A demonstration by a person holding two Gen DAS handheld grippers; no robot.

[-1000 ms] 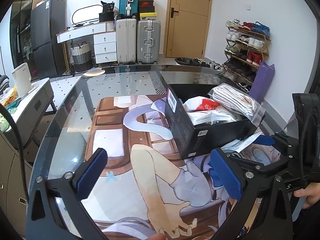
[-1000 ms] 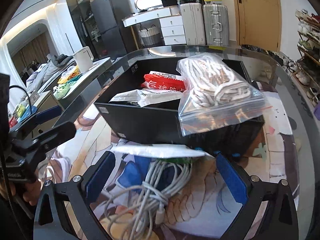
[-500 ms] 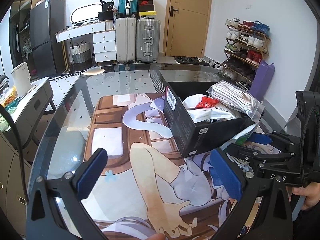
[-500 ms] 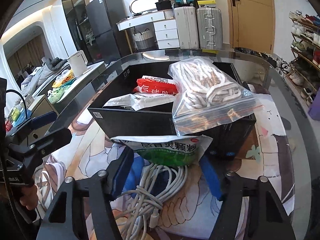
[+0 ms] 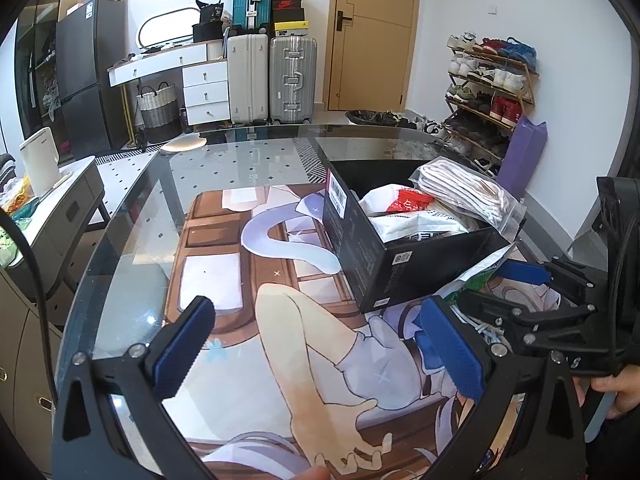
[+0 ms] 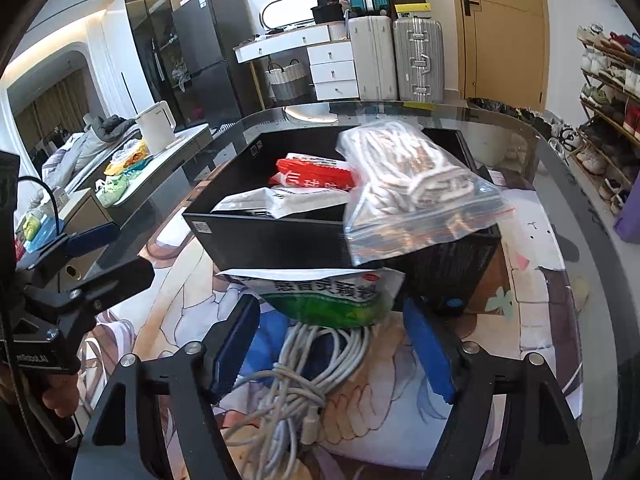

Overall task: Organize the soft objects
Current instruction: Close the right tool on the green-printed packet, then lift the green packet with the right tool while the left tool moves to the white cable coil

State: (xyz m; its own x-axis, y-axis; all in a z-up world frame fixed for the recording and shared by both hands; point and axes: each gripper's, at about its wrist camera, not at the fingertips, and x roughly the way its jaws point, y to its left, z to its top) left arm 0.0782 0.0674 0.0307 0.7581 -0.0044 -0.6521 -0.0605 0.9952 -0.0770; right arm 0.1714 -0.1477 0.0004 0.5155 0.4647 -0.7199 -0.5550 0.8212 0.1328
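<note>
A black box (image 6: 280, 240) on the printed mat holds a red-and-white packet (image 6: 316, 174), a white pouch (image 6: 276, 202) and a clear zip bag of white cord (image 6: 408, 192) that overhangs its near rim. My right gripper (image 6: 332, 350) is shut on a green-and-white pouch (image 6: 332, 294), held just in front of the box above a coil of white cable (image 6: 304, 372). My left gripper (image 5: 316, 354) is open and empty over the mat, left of the box (image 5: 384, 256). The right gripper (image 5: 520, 300) with the pouch (image 5: 476, 276) shows in the left wrist view.
The printed mat (image 5: 256, 384) covers a glass table (image 5: 224, 168). A shoe rack (image 5: 488, 92) and a purple bag (image 5: 524, 152) stand to the right. Suitcases (image 5: 272, 76) and a white dresser stand at the back. A side counter with a white kettle (image 6: 154, 128) stands to the left.
My right gripper's jaws have narrowed onto the green-and-white pouch and lifted it off the cable toward the box's near wall. My left gripper stays open and nearly still.
</note>
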